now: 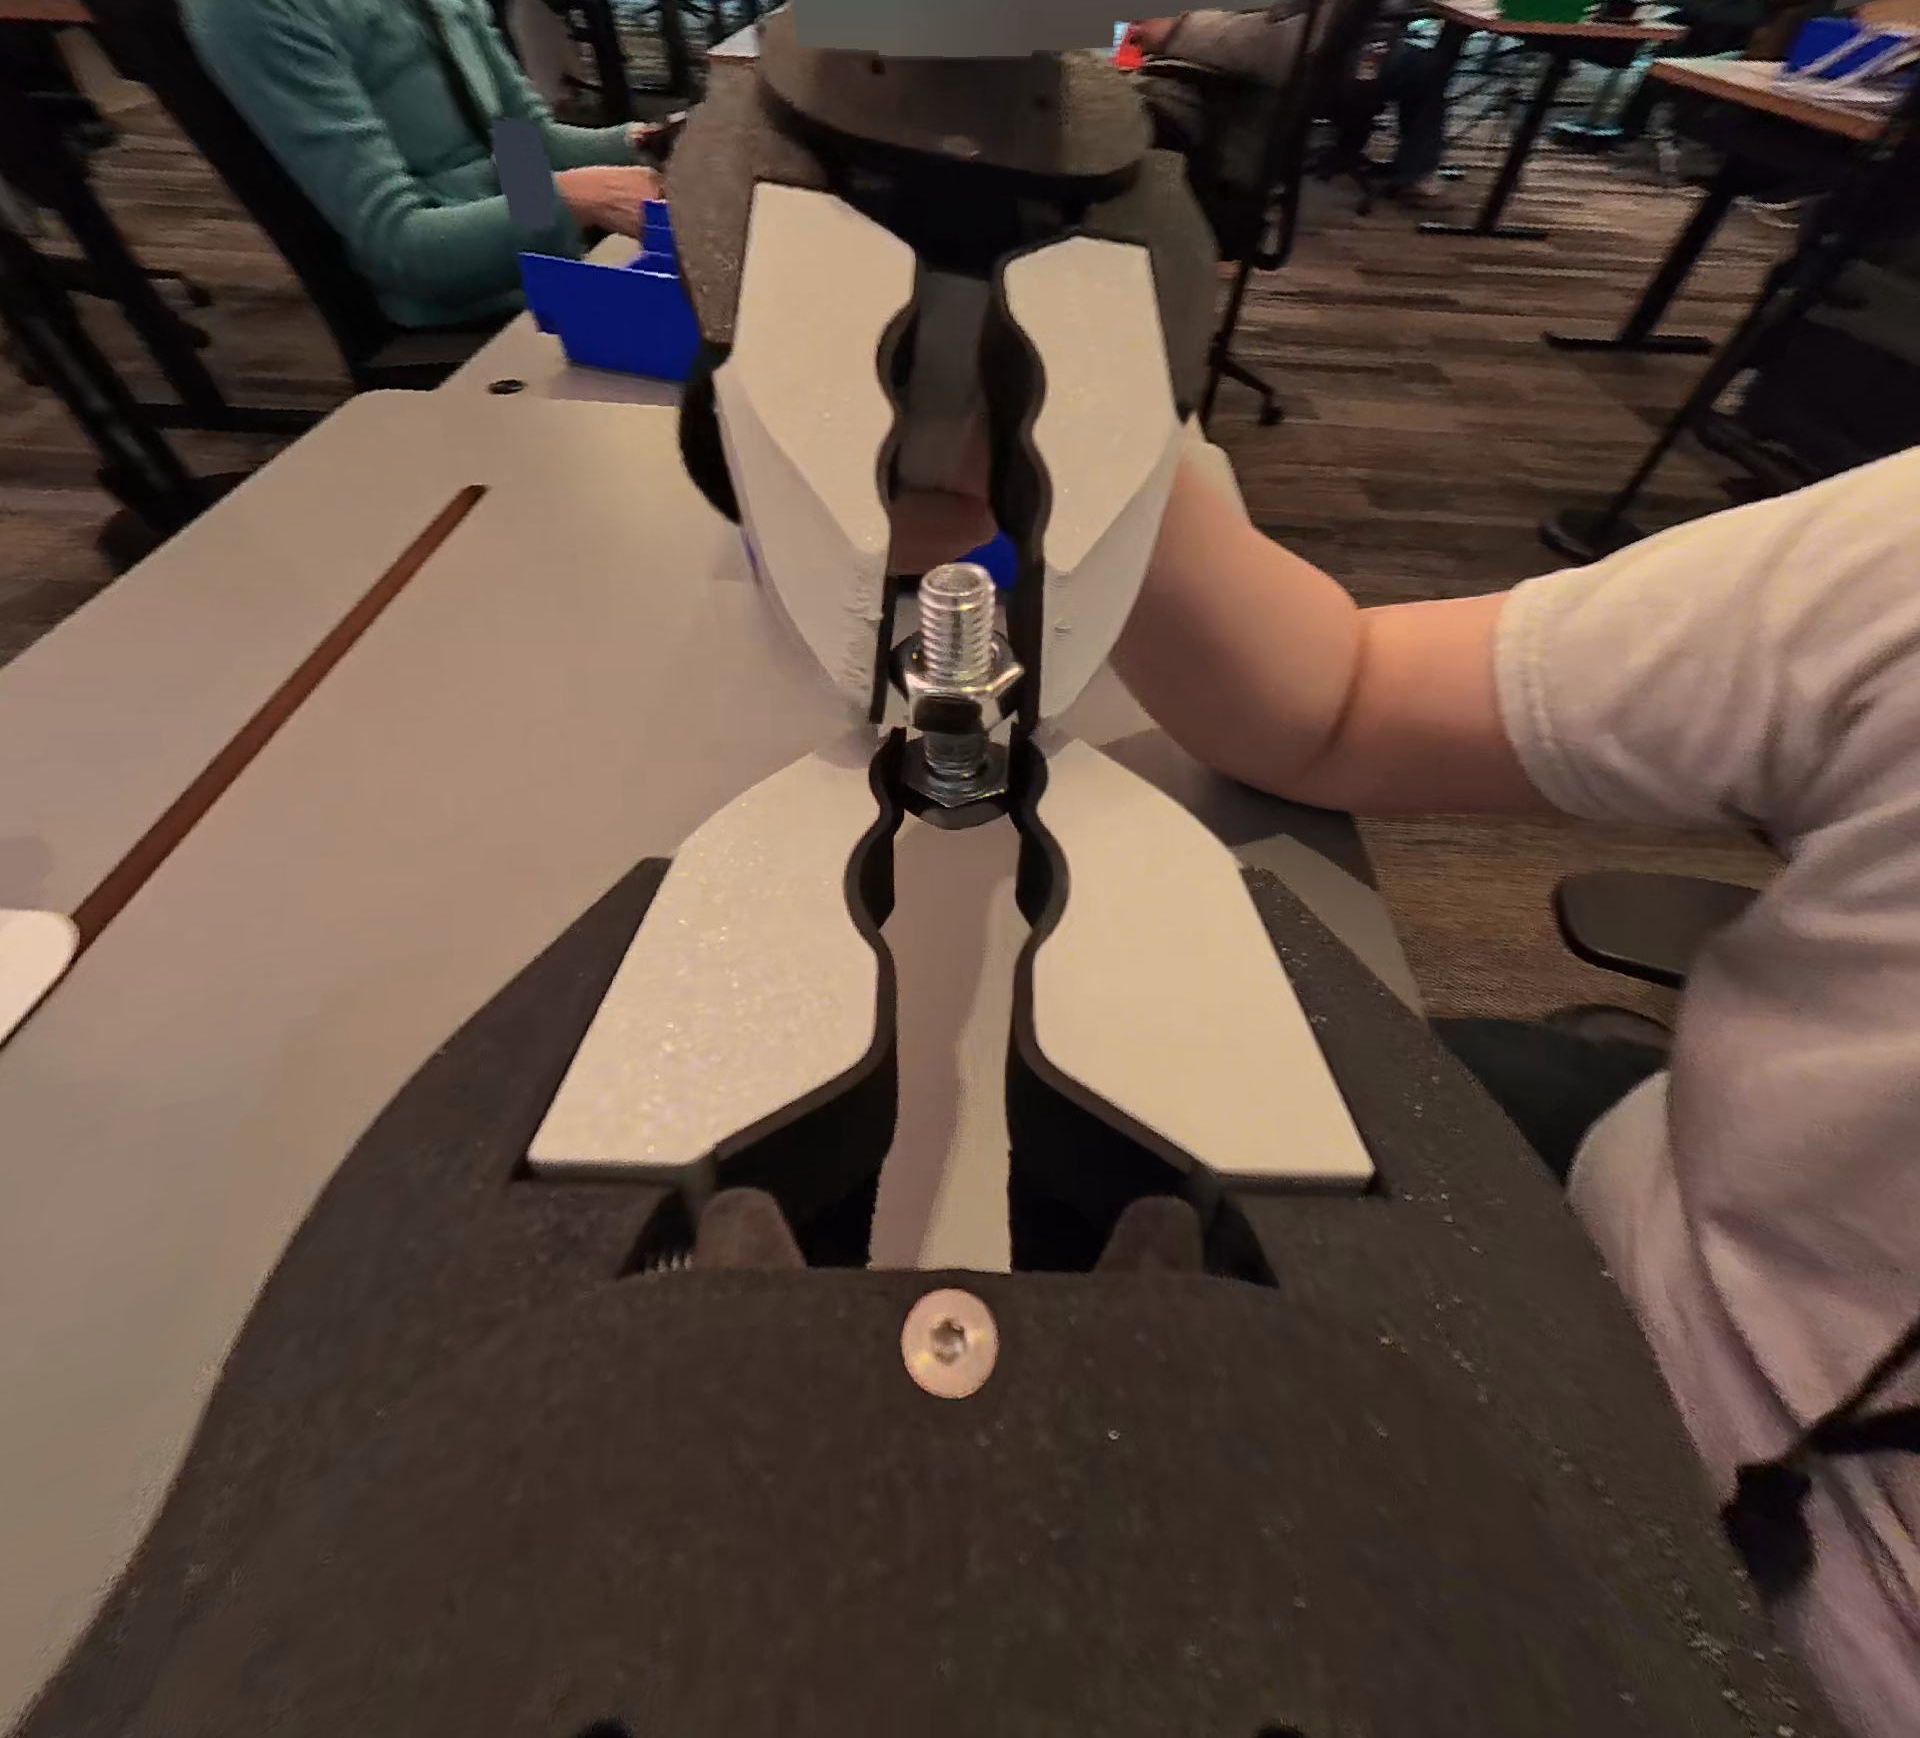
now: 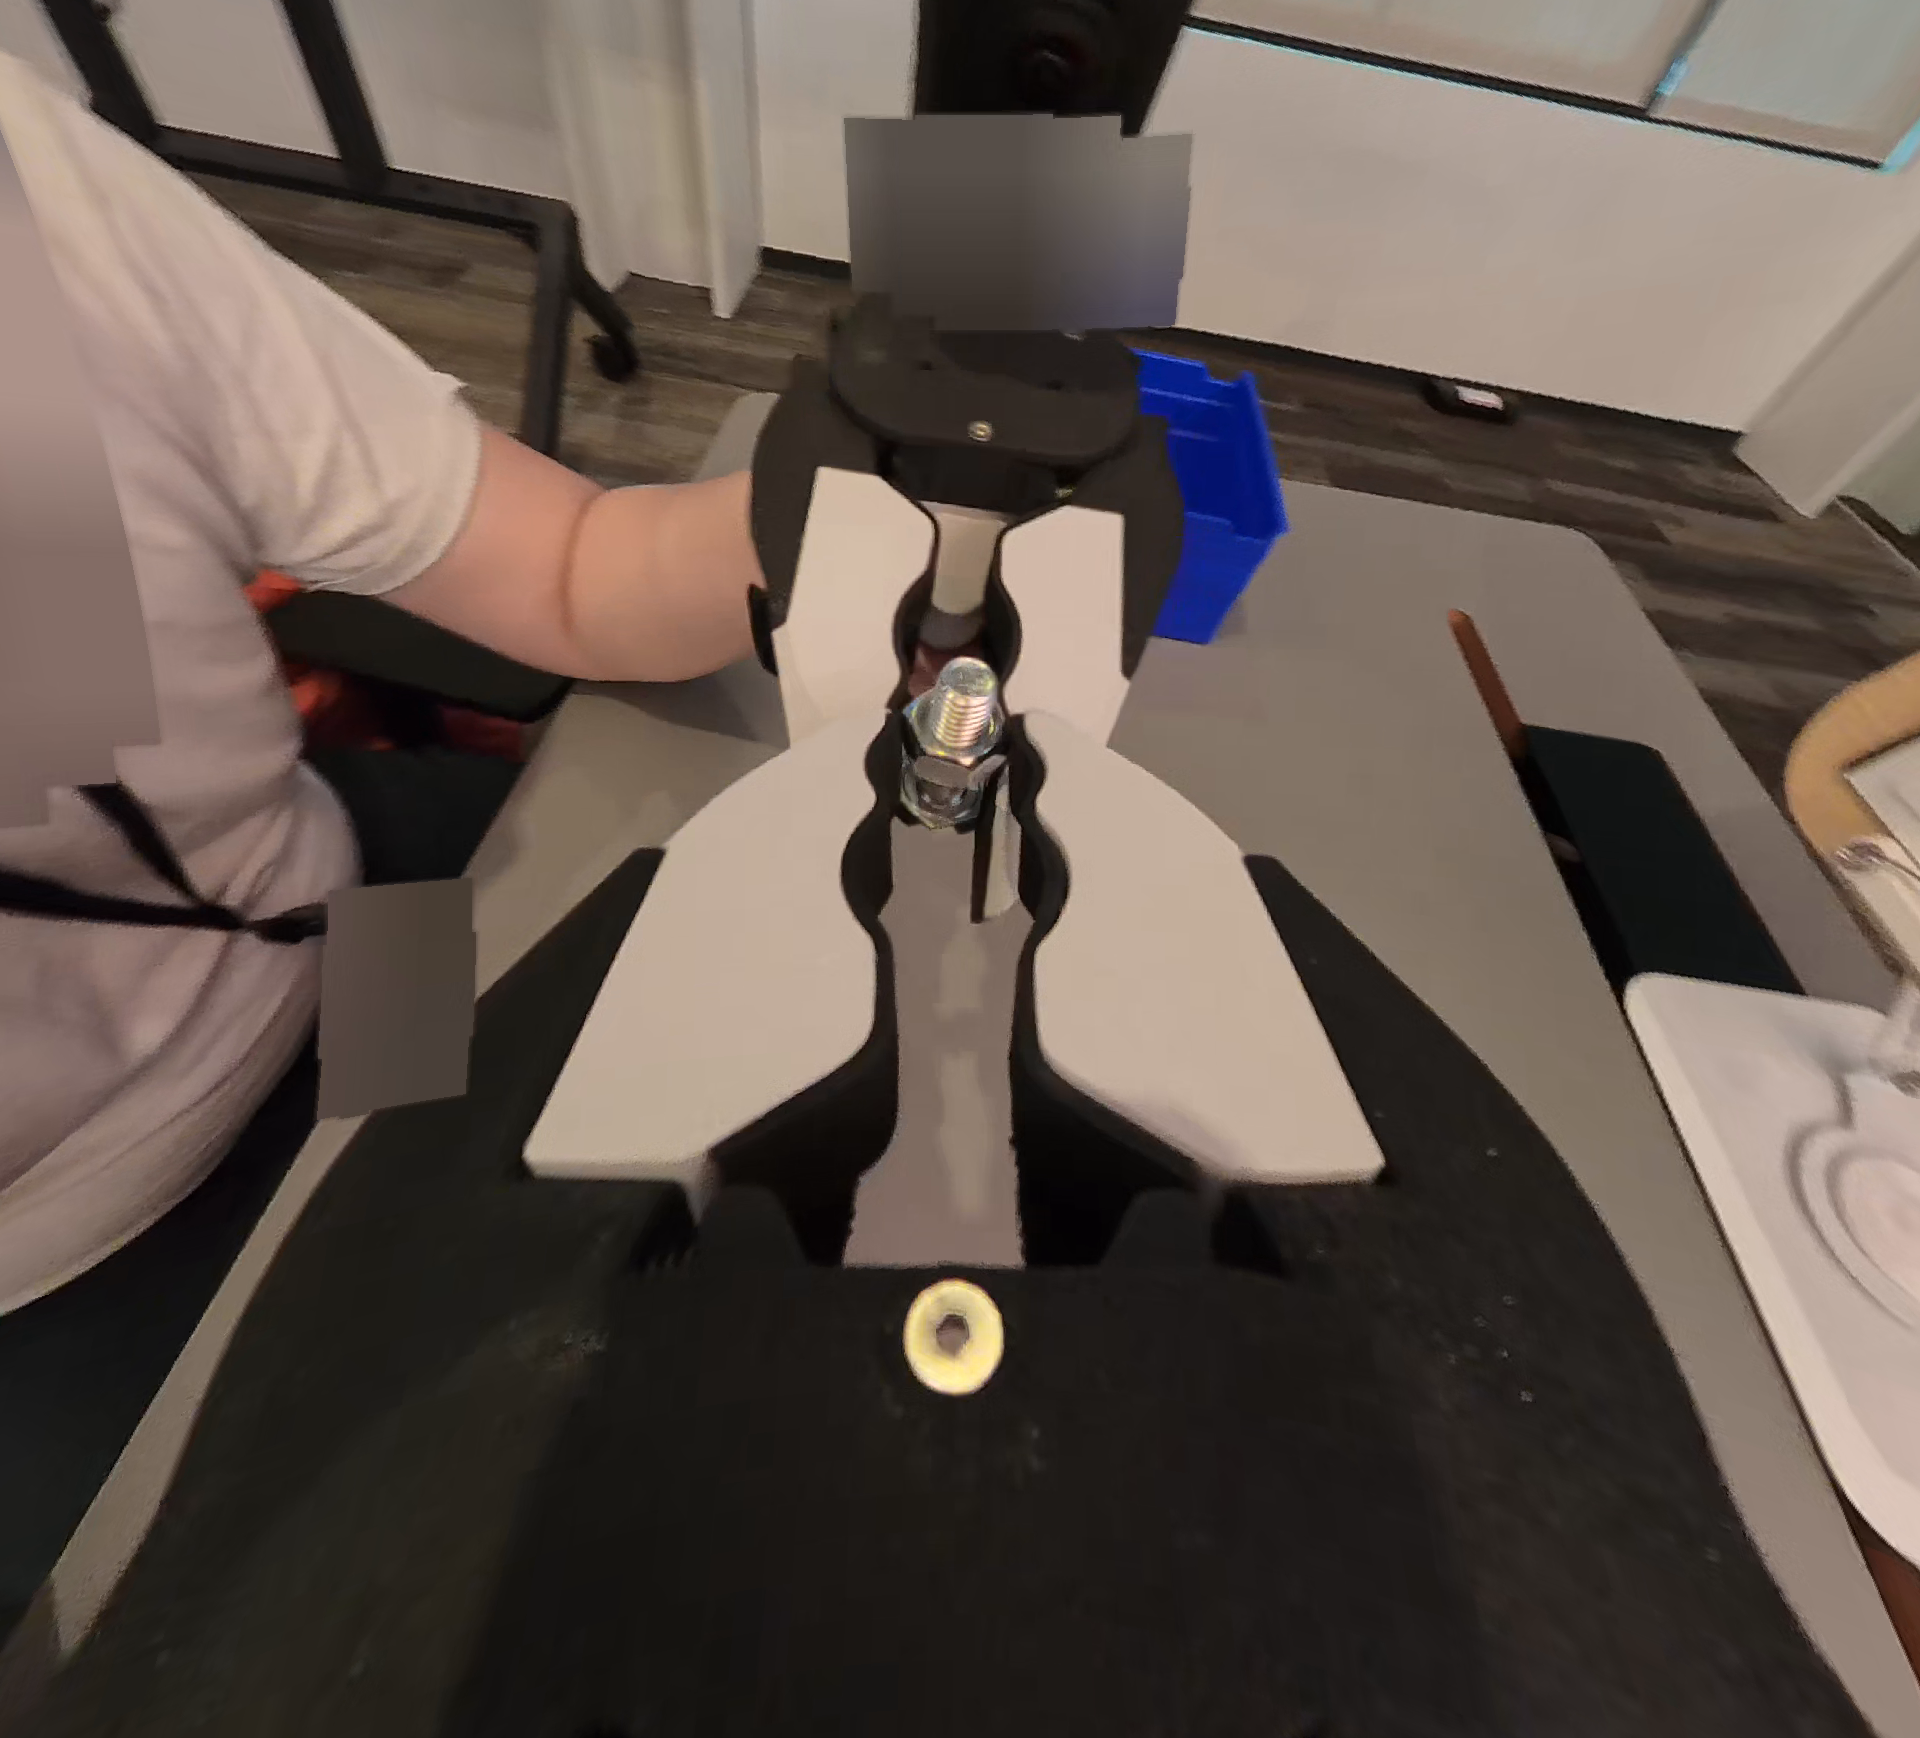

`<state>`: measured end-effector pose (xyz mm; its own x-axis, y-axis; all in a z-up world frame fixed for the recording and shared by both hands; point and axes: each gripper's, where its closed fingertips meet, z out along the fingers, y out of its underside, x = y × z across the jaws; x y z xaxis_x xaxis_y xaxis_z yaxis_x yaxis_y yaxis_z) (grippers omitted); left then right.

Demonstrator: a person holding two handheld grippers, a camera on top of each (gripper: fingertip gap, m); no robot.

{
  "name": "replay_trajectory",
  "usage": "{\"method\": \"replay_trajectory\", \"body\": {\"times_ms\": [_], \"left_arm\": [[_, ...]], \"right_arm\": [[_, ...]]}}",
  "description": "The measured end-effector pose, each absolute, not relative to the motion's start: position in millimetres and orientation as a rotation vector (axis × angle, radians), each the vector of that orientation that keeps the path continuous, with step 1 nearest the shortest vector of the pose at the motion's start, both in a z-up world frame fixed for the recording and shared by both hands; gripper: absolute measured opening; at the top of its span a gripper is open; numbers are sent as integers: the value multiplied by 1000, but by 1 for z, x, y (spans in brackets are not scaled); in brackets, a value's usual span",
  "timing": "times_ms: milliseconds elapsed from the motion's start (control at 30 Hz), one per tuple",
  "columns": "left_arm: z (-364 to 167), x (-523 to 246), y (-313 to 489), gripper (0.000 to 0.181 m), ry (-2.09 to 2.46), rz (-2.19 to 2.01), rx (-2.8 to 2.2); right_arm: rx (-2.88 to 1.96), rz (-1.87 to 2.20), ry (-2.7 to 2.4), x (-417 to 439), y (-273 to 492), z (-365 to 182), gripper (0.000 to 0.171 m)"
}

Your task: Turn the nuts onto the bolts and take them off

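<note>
left gripper [image 1: 951,789] clamped on the bolt [image 1: 956,639] head, at 12 o'clock from its camera – threads standing up. right gripper [image 2: 951,779] closed on the nut [image 2: 951,779] partway down the shank, tips meeting left's over the grey table [image 1: 312,753]. blue bin [image 2: 1210,525] at 1 o'clock in right view.

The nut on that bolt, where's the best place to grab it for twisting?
By two opposite flat sides of the nut, coming in sideways across the bolt. The flats likely stop slipping, and the thread sticking through blocks the end.
</note>
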<state>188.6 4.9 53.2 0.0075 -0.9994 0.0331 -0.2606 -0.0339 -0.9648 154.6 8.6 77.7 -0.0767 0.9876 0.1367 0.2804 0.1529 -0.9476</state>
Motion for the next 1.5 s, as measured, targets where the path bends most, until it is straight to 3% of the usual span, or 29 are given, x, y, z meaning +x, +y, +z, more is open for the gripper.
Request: {"method": "replay_trajectory", "body": {"times_ms": [200, 367, 600, 800, 1300, 1467, 1500], "left_arm": [[50, 187, 15, 19, 1349, -1038, -1461], [49, 179, 50, 19, 1166, -888, -1552], [51, 170, 69, 18, 1045, -815, -1587], [51, 170, 70, 18, 1035, -778, -1586], [55, 184, -12, 19, 1437, -1192, -1446], [51, 187, -4, 19, 1416, -1143, -1476], [47, 186, 4, 19, 1397, -1081, -1502]], "right_arm": [[-1302, 937, -1506, 154, 16, 76, 19], [-1438, 840, -1289, 147, 37, 86, 34], [-1624, 730, -1000, 142, 60, 82, 34], [-1635, 547, -993, 142, 66, 75, 18], [-1313, 1138, -1544, 156, -5, 80, 18], [-1286, 1106, -1551, 157, 1, 77, 19], [-1310, 1071, -1509, 157, 8, 79, 27]]}}
